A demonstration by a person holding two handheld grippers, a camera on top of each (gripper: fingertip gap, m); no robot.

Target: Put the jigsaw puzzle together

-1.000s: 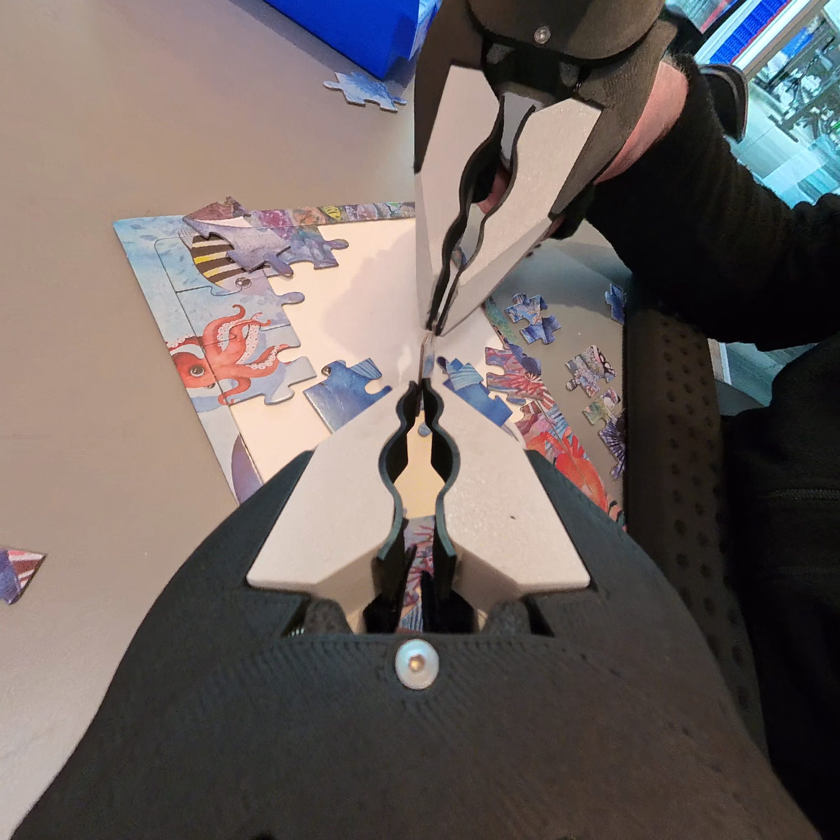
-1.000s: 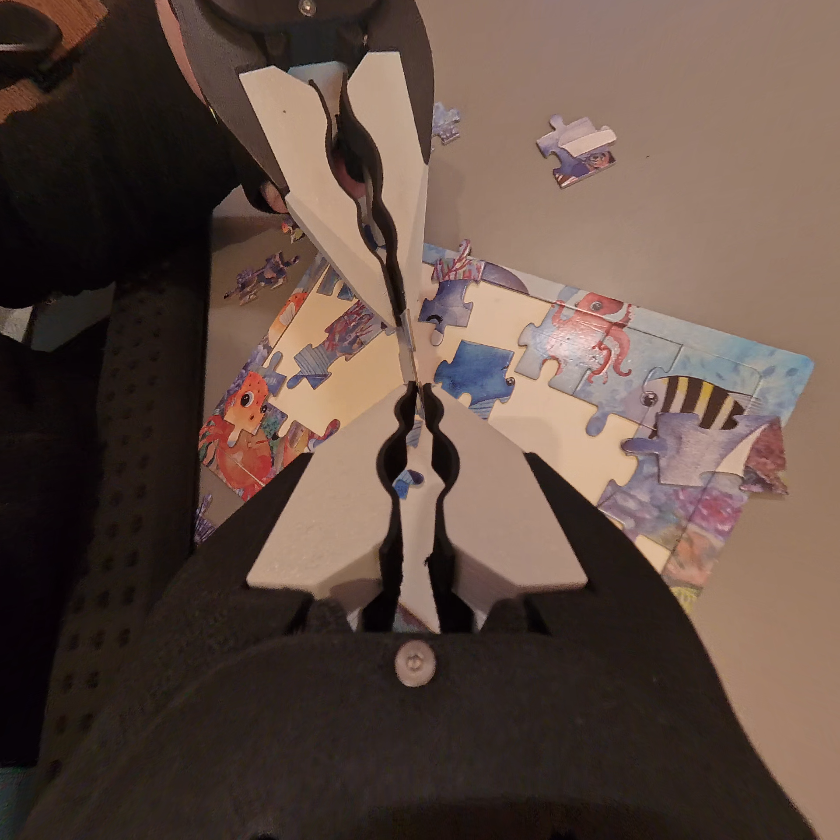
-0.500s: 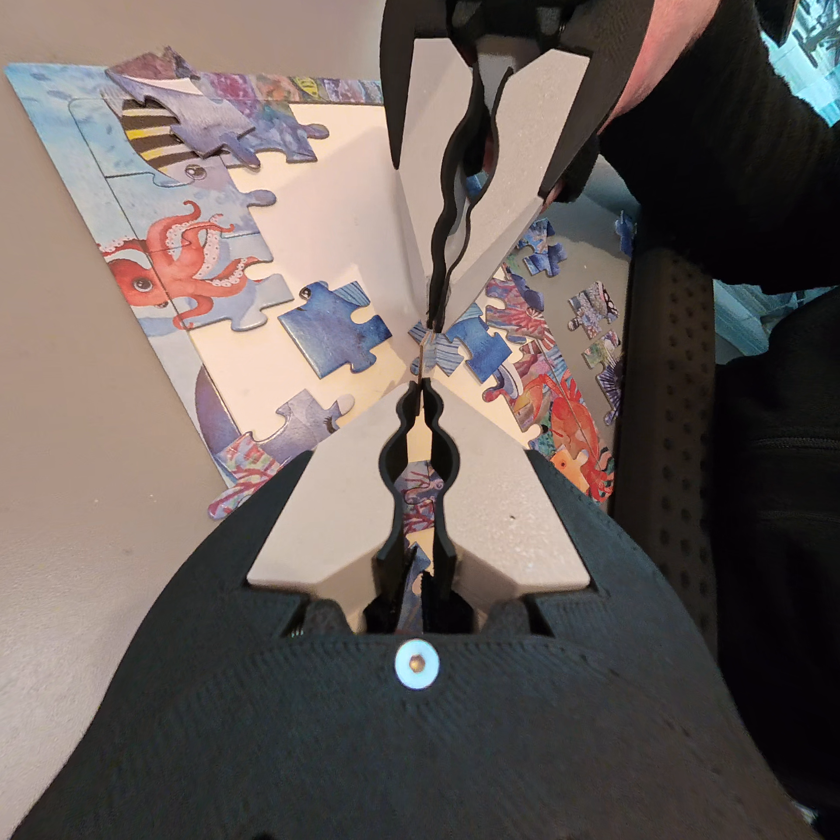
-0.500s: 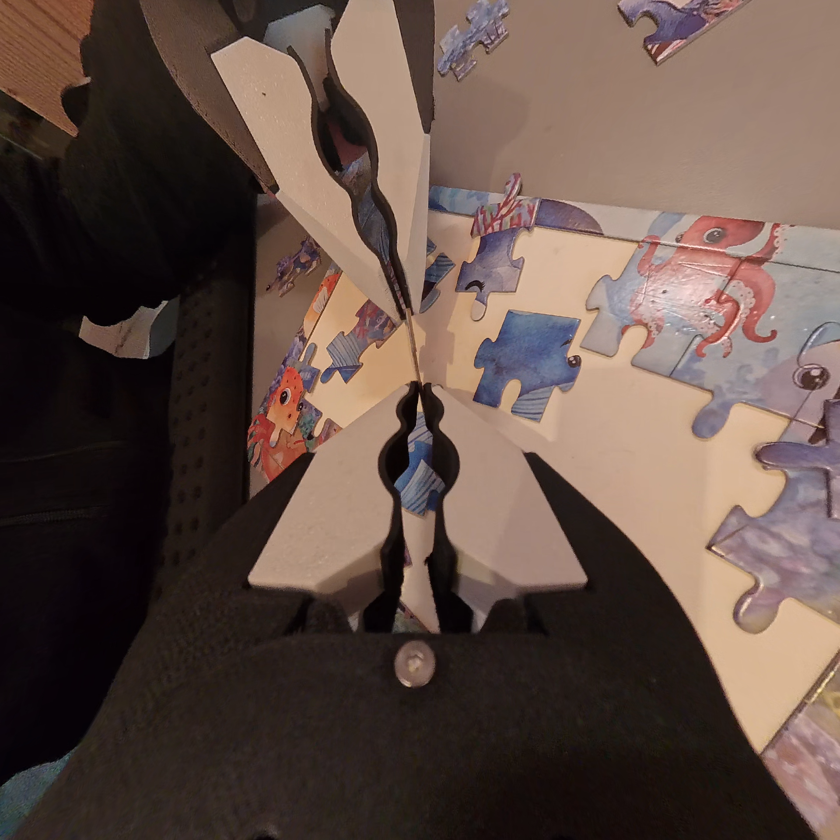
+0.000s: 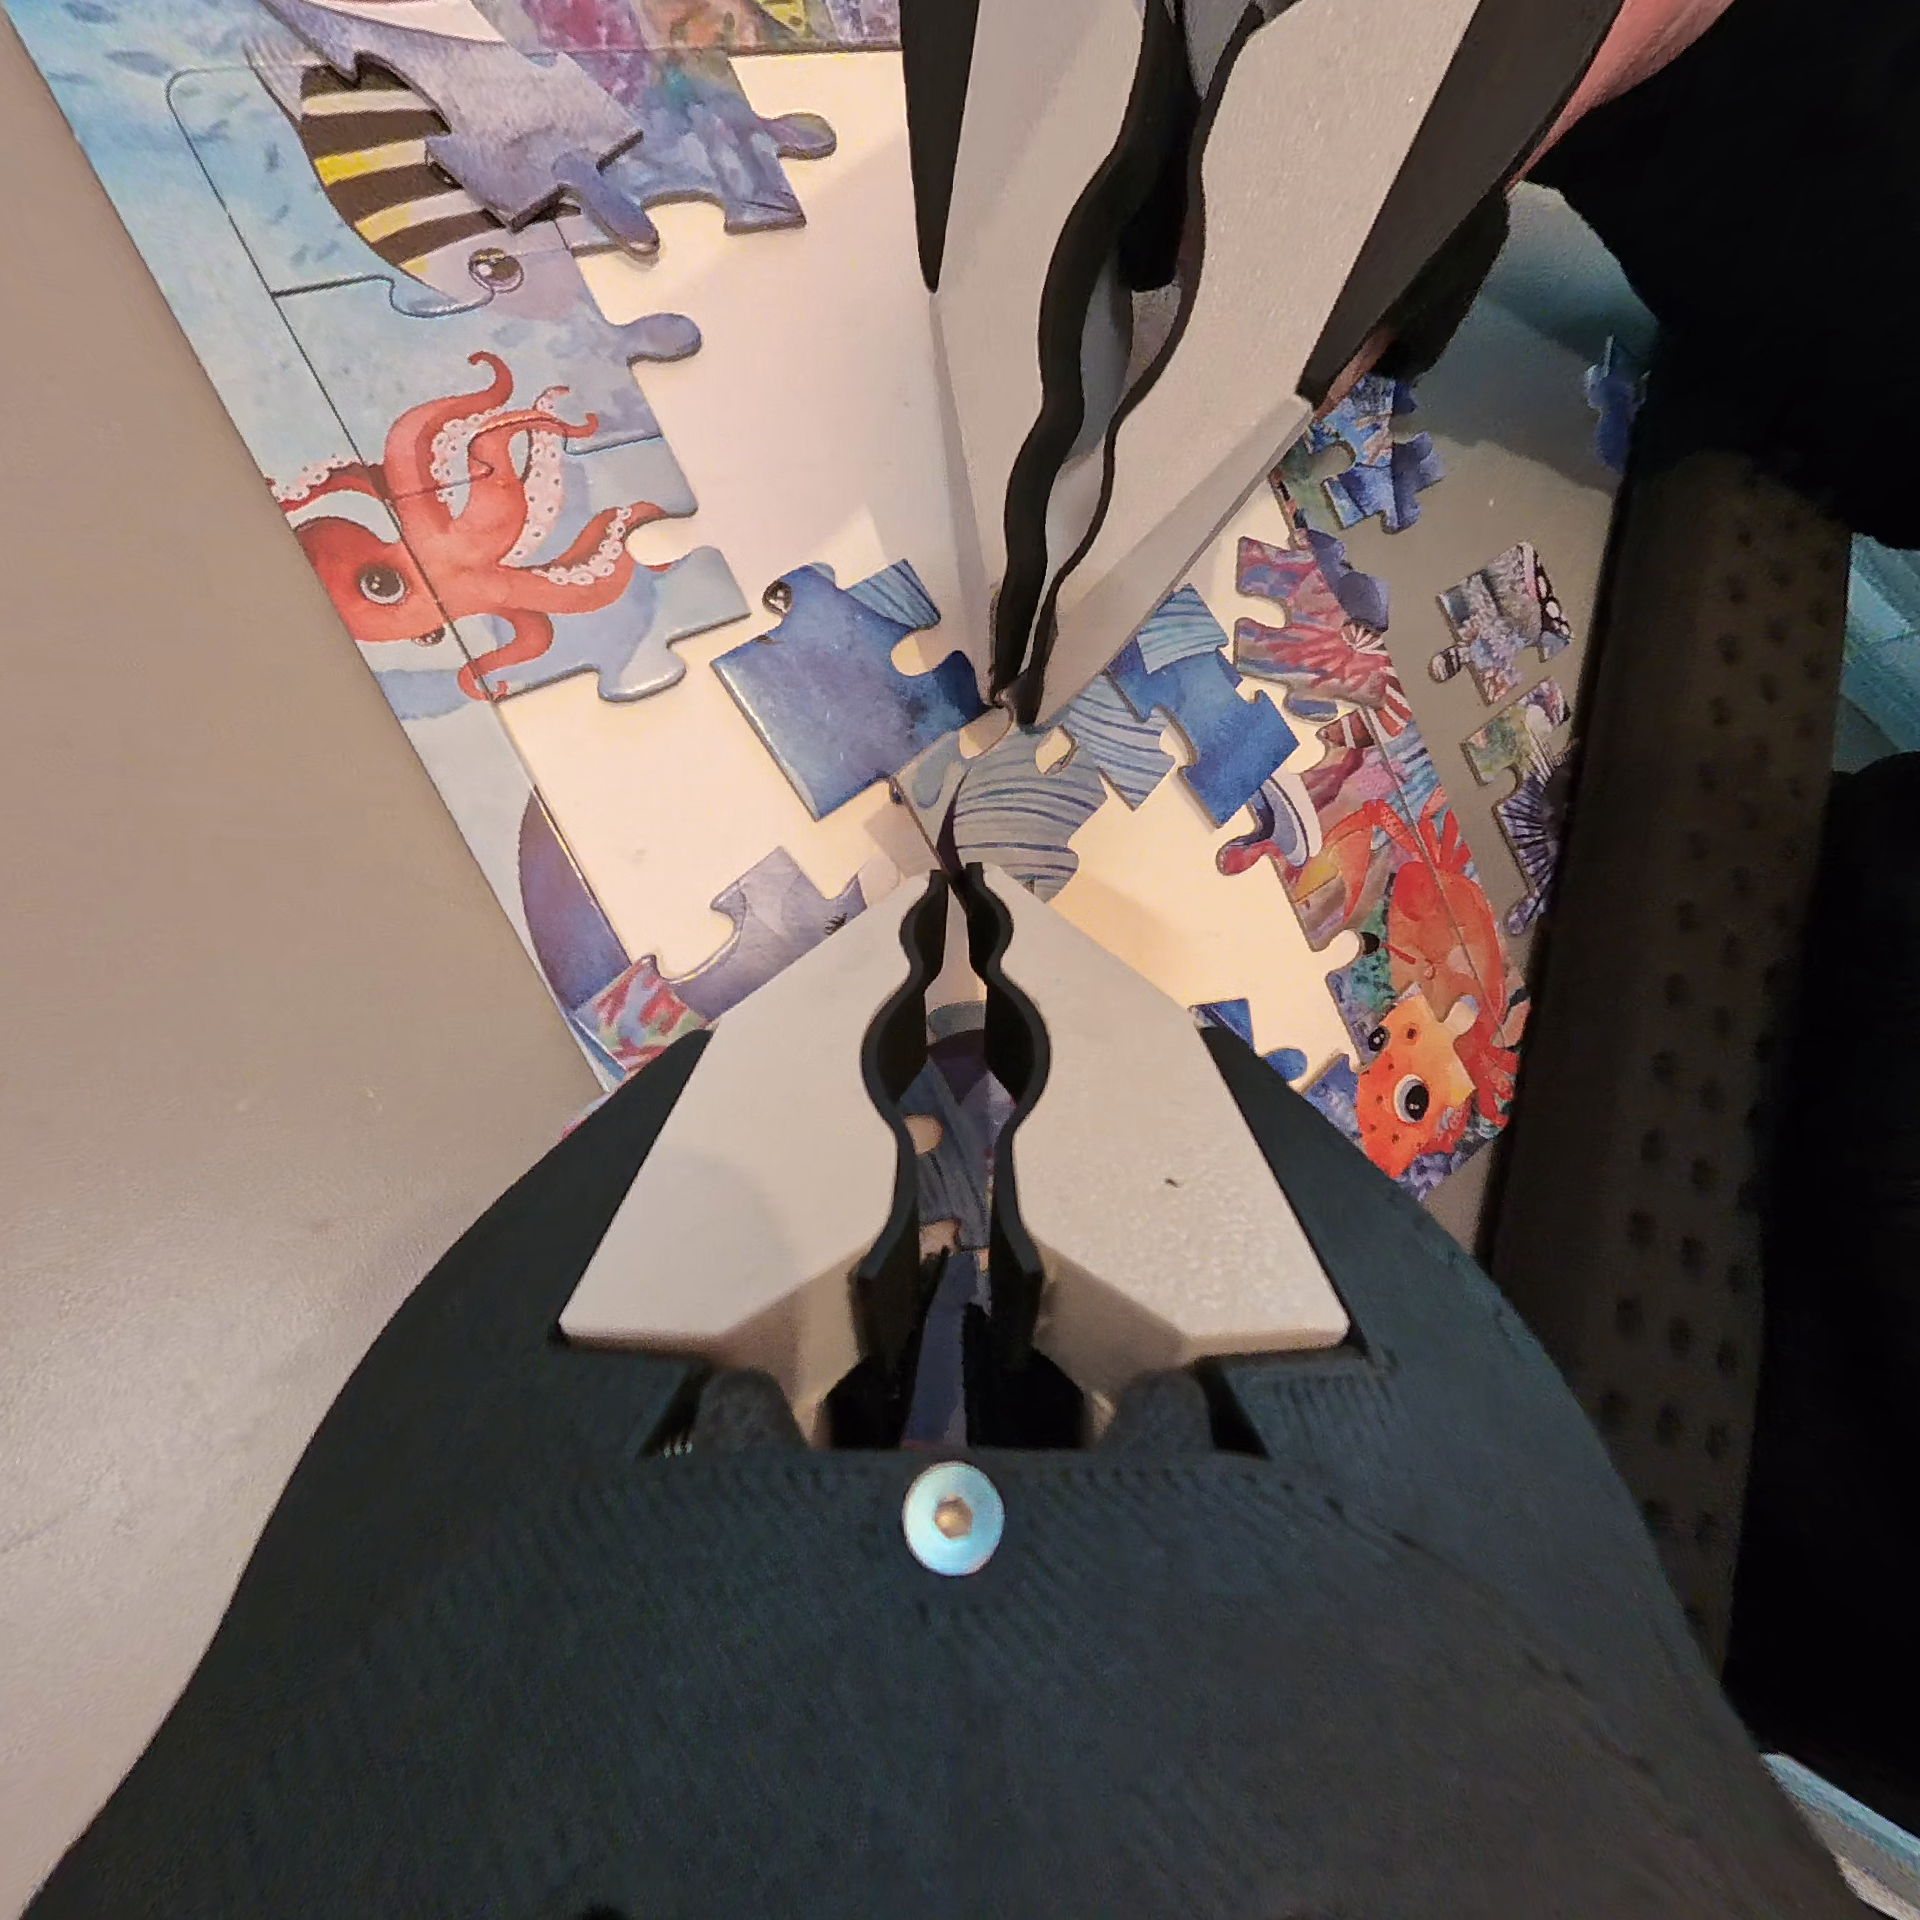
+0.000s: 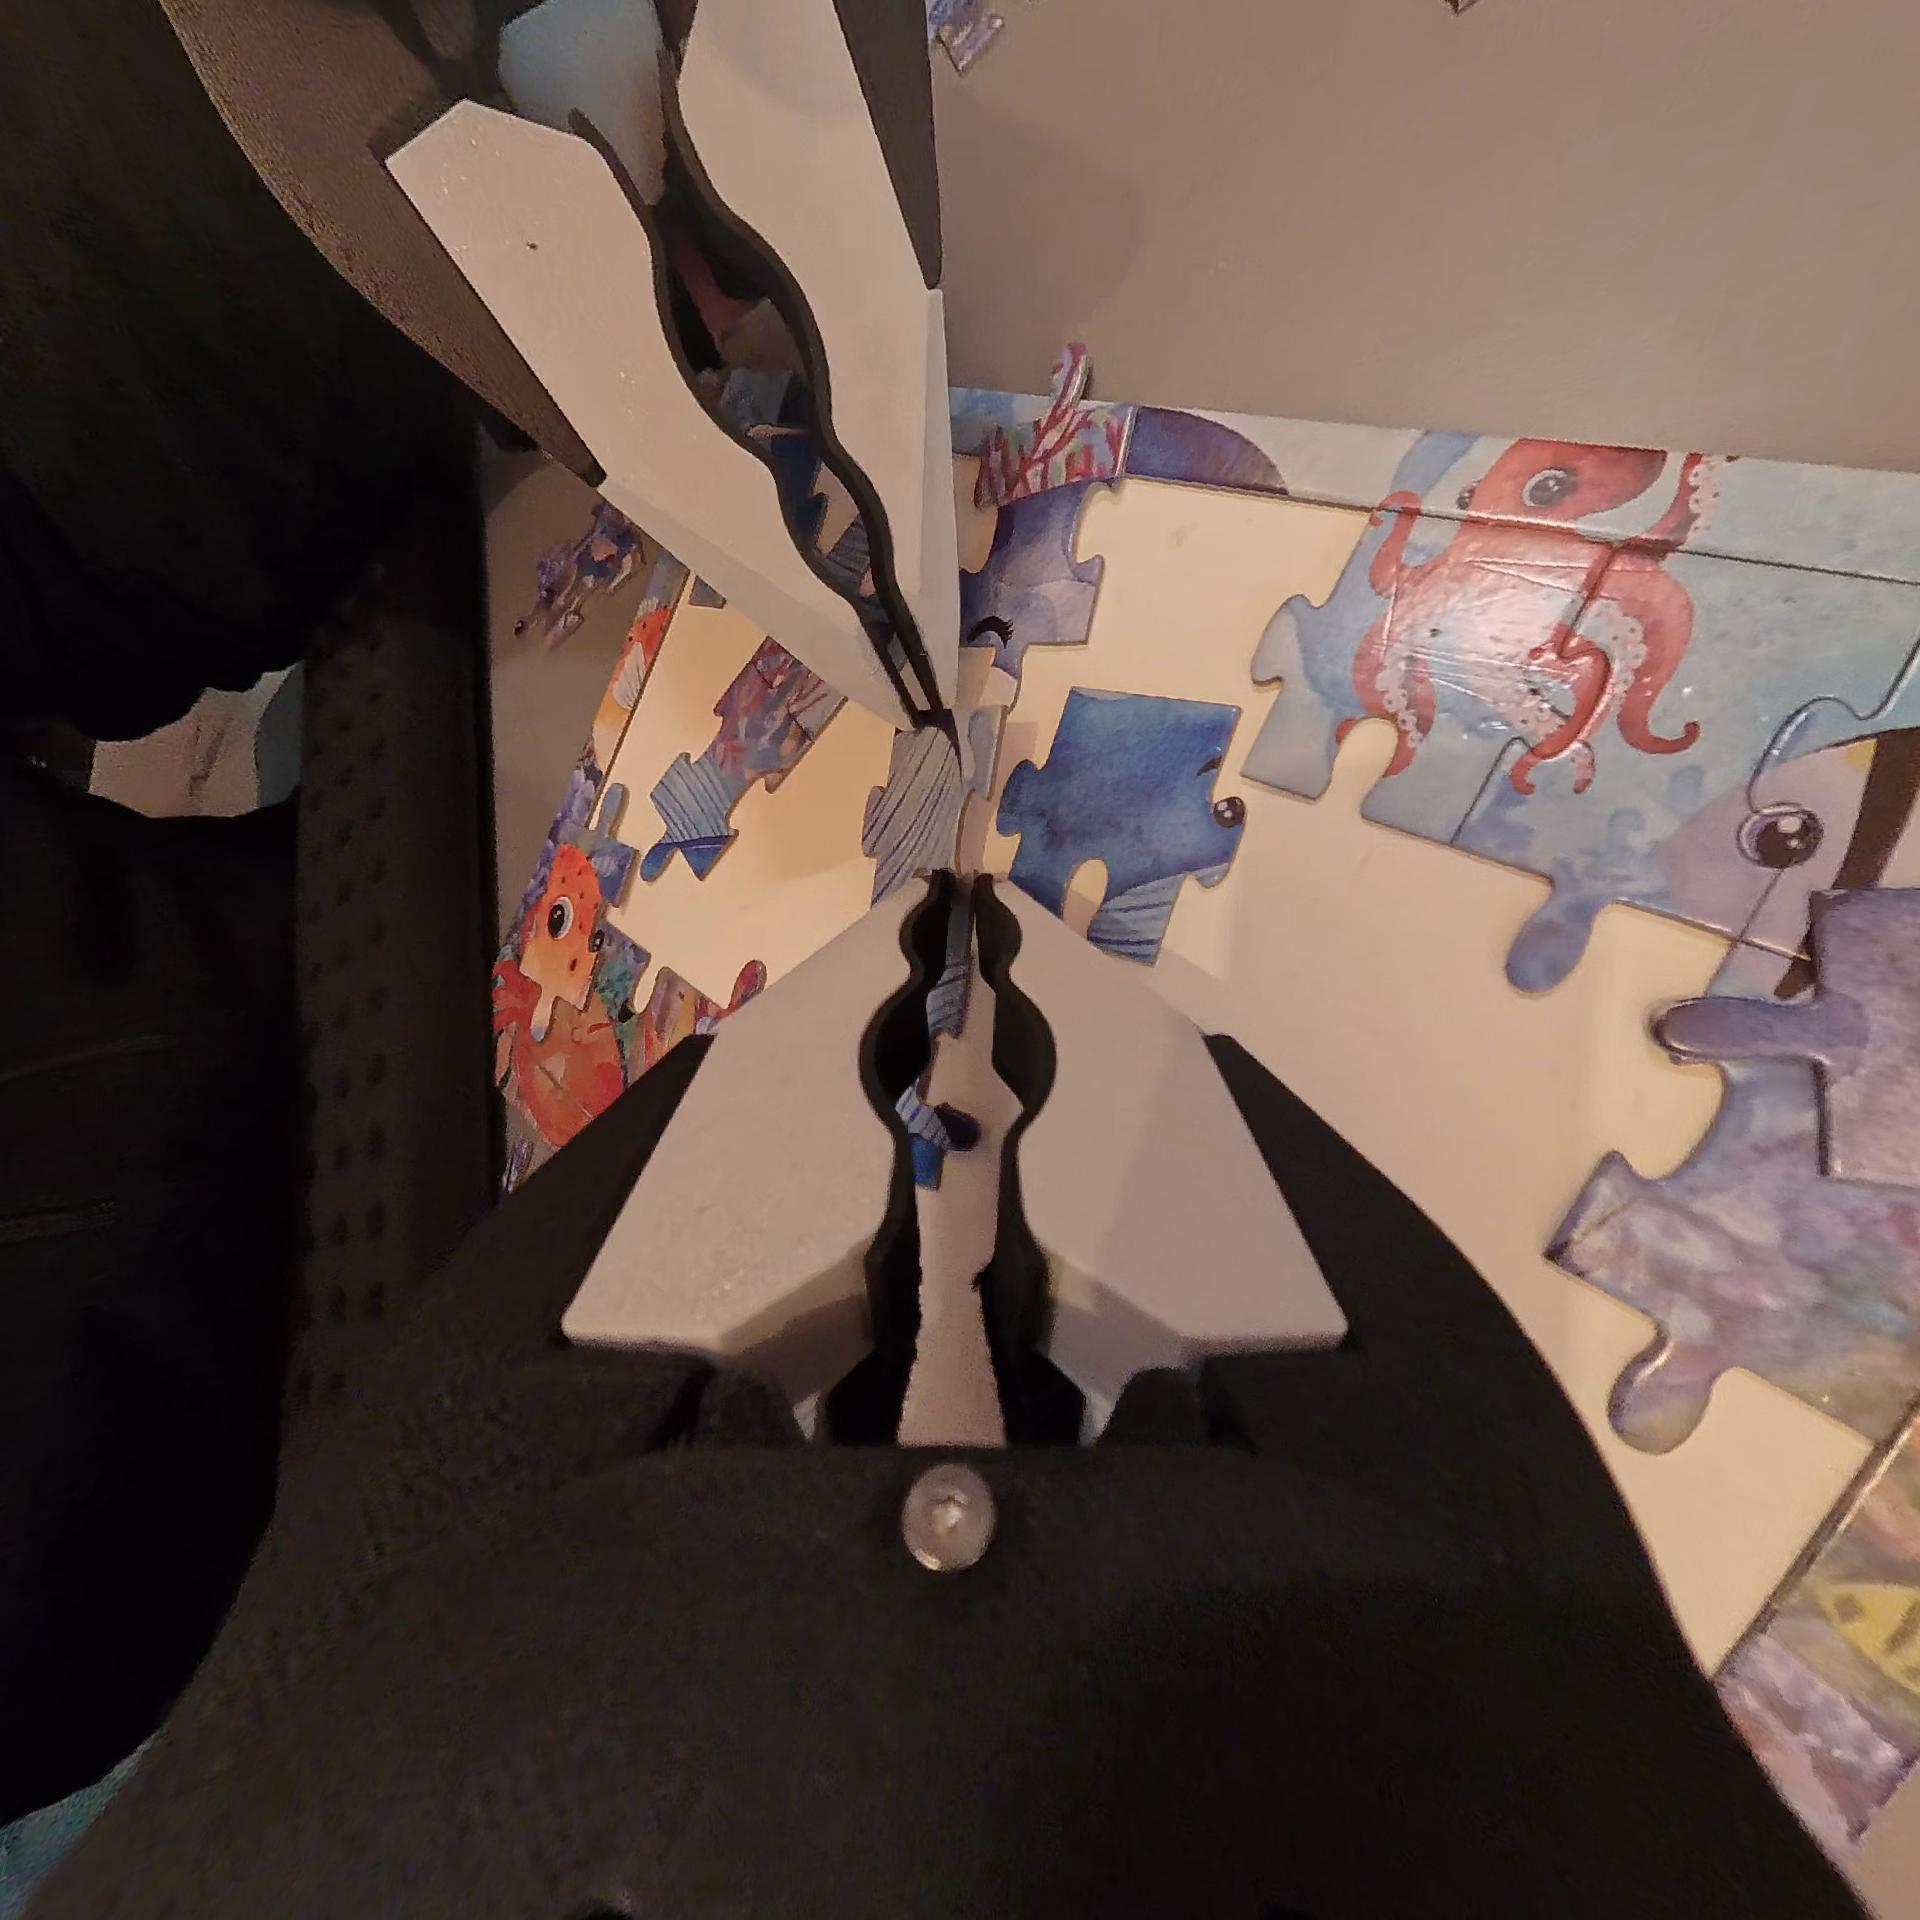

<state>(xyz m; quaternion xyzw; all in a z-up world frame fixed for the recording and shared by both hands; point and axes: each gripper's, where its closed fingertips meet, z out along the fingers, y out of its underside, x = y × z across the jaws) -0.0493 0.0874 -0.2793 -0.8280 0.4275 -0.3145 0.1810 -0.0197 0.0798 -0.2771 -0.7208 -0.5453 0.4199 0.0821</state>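
Observation:
The puzzle board (image 5: pixel 831 436) has a cream base and a sea-picture frame, and it also shows in the right wrist view (image 6: pixel 1351 987). My left gripper (image 5: pixel 956 878) and right gripper (image 6: pixel 961 883) face each other tip to tip. Both are shut on opposite edges of one blue striped piece (image 5: pixel 1013 800), held low over the board's middle. The piece (image 6: pixel 920 800) sits right beside a loose dark blue whale piece (image 5: pixel 842 696) with an eye (image 6: pixel 1132 821). The right gripper (image 5: pixel 1023 696) comes in from above in the left wrist view. The left gripper (image 6: pixel 930 717) comes in from the upper left in the right wrist view.
Fitted octopus pieces (image 5: pixel 488 551) and a striped fish (image 5: pixel 384 187) fill one board corner, and crab and orange fish pieces (image 5: pixel 1423 935) line the near edge. Another blue striped piece (image 5: pixel 1195 707) lies on the board. Loose pieces (image 5: pixel 1507 623) lie on the table by a black perforated chair (image 5: pixel 1662 935).
Both grippers have come down together toward the board with the striped piece. The piece, edge-on before, now shows its face beside the whale piece.

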